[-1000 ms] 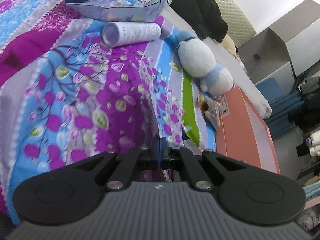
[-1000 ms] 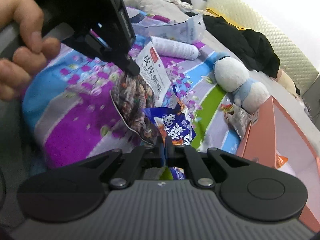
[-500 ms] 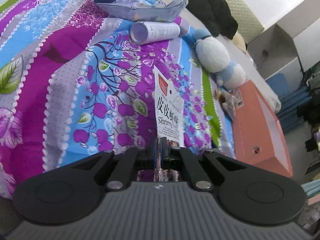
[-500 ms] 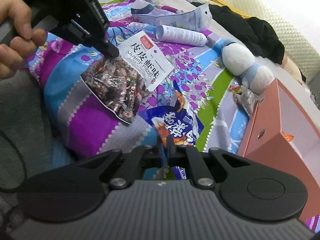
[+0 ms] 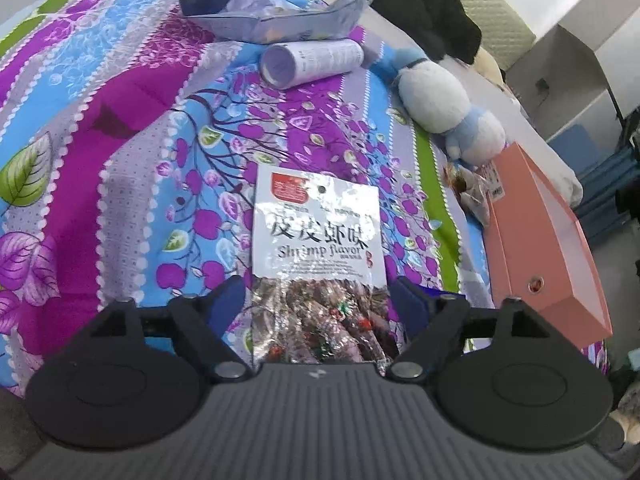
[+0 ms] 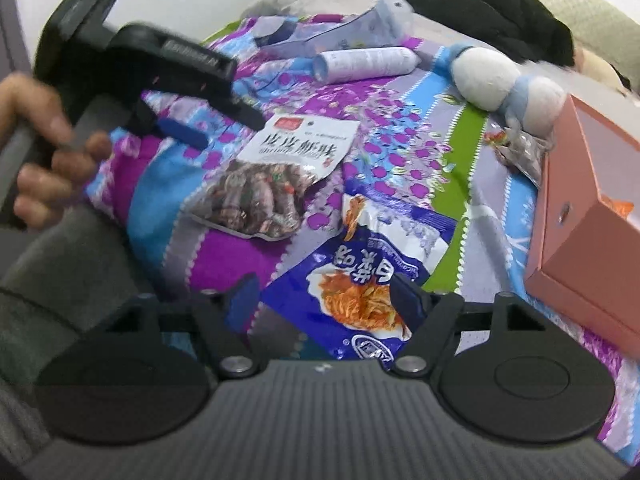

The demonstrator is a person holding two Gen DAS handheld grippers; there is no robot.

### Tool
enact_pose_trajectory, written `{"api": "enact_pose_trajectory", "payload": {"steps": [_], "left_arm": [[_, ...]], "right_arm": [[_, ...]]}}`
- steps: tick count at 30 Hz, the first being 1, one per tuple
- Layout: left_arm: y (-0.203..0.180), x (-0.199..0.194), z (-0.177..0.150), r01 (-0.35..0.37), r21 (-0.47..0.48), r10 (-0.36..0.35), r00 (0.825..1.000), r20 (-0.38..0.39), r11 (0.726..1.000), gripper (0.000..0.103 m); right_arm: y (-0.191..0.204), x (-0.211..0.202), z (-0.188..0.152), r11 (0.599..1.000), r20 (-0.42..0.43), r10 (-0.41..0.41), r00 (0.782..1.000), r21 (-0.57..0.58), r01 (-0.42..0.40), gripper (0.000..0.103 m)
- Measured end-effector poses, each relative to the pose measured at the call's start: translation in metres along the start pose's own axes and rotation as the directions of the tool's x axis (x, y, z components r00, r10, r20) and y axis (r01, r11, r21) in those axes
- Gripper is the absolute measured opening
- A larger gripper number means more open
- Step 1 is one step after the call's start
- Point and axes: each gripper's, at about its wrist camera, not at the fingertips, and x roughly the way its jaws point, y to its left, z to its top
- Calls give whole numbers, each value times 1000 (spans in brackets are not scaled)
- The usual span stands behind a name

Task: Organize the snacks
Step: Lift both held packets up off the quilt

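Two snack packs lie flat on floral quilt (image 5: 120,128): silver shrimp-flavour packet (image 5: 318,248), blue noodle-print bag (image 6: 360,280). Left gripper (image 5: 316,300) and right gripper (image 6: 320,300) are opening, unclasped, each above its pack; pink open box (image 6: 580,240) nearby, likely destination.

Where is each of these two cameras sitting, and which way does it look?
Left wrist: on the left gripper, looking down along its opening jaws at the shrimp snack bag.
Right wrist: on the right gripper, over the blue snack bag; the left hand shows.
Shared: both bags' bedspread, the pink box.
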Motion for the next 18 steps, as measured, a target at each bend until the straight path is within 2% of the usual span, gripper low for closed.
{"api": "enact_pose_trajectory", "payload": {"steps": [3, 10, 13, 18], "left_arm": [[-6, 5, -3, 10, 2, -10, 1000, -16, 1000, 87], [-17, 22, -9, -33, 17, 34, 999, -40, 999, 98], [-20, 30, -12, -47, 16, 48, 997, -55, 999, 99], [-21, 45, -16, -70, -16, 68, 993, -97, 997, 103]], "right_arm": [[-11, 7, 1, 997, 12, -10, 1000, 79, 9, 74], [-29, 37, 0, 963, -7, -61, 998, 263, 60, 74], [-32, 47, 2, 953, -3, -77, 997, 295, 75, 74], [-32, 66, 7, 959, -24, -72, 997, 272, 76, 76]]}}
